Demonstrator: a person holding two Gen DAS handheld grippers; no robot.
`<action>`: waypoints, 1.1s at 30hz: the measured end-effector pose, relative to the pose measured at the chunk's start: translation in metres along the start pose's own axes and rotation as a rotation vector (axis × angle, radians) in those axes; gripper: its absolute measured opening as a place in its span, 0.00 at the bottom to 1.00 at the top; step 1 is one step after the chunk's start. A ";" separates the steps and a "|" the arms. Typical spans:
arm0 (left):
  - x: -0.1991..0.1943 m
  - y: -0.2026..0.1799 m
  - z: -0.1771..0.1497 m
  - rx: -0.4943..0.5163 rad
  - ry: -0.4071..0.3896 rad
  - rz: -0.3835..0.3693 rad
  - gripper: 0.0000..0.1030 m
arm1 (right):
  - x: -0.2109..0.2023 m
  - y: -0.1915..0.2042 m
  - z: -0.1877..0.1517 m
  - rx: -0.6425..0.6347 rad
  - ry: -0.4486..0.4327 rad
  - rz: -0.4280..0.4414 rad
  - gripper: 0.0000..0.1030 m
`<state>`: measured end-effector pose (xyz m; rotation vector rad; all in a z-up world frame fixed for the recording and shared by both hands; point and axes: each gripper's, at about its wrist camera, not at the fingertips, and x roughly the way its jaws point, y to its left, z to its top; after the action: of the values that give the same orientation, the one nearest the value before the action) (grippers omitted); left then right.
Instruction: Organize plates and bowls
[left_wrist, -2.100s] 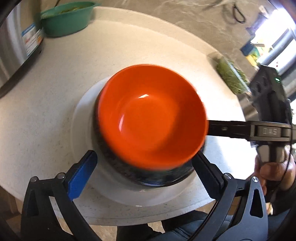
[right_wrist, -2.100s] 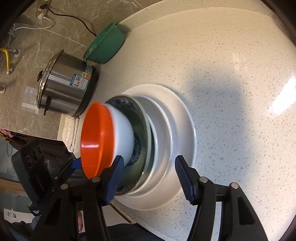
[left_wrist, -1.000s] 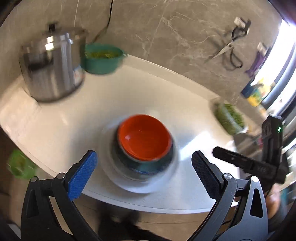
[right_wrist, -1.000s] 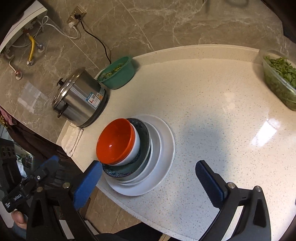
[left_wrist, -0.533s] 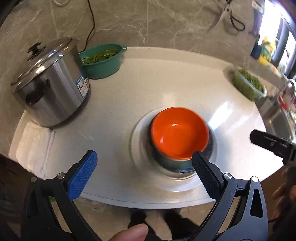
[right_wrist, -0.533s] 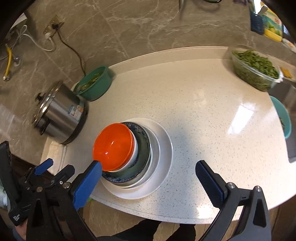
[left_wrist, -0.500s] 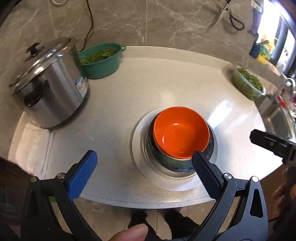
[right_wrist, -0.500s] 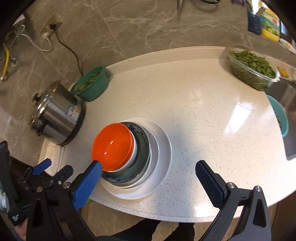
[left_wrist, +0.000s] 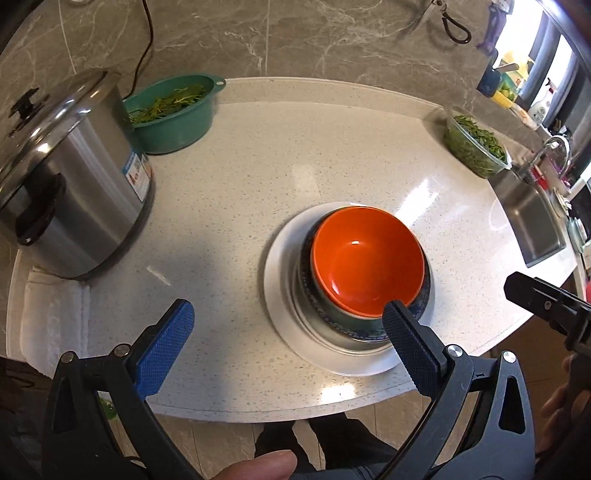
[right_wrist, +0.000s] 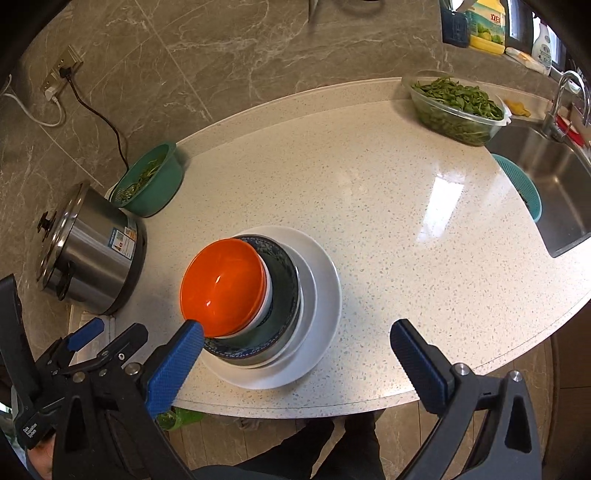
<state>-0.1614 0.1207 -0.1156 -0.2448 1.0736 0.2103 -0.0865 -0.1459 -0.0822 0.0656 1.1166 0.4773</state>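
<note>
Orange bowl (left_wrist: 365, 260), white outside; seated in a dark green bowl (right_wrist: 282, 284) with blue-and-white patterned rim. White plate (right_wrist: 325, 295) beneath. Countertop (right_wrist: 369, 184) cream, finely speckled. Teal basin (left_wrist: 177, 118) of greens. Steel pot (left_wrist: 74, 192), blue label. Grey marbled wall (left_wrist: 295, 37). Gripper pads (left_wrist: 166, 347) blue, frames black.

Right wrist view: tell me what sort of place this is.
Most likely a home kitchen: a steel sink with a tap set into the speckled countertop, a lidded steel pot, and a tub of leafy greens.
</note>
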 end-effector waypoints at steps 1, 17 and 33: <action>-0.002 -0.003 0.000 0.005 -0.001 -0.001 1.00 | 0.000 0.000 0.002 0.003 0.001 -0.003 1.00; 0.005 -0.018 0.017 -0.011 0.029 0.025 1.00 | 0.004 0.002 0.007 -0.016 -0.005 -0.063 1.00; 0.007 -0.021 0.018 -0.017 0.032 0.042 1.00 | 0.007 0.002 0.009 -0.022 0.001 -0.068 1.00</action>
<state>-0.1366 0.1063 -0.1117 -0.2422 1.1099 0.2536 -0.0767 -0.1396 -0.0838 0.0075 1.1109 0.4288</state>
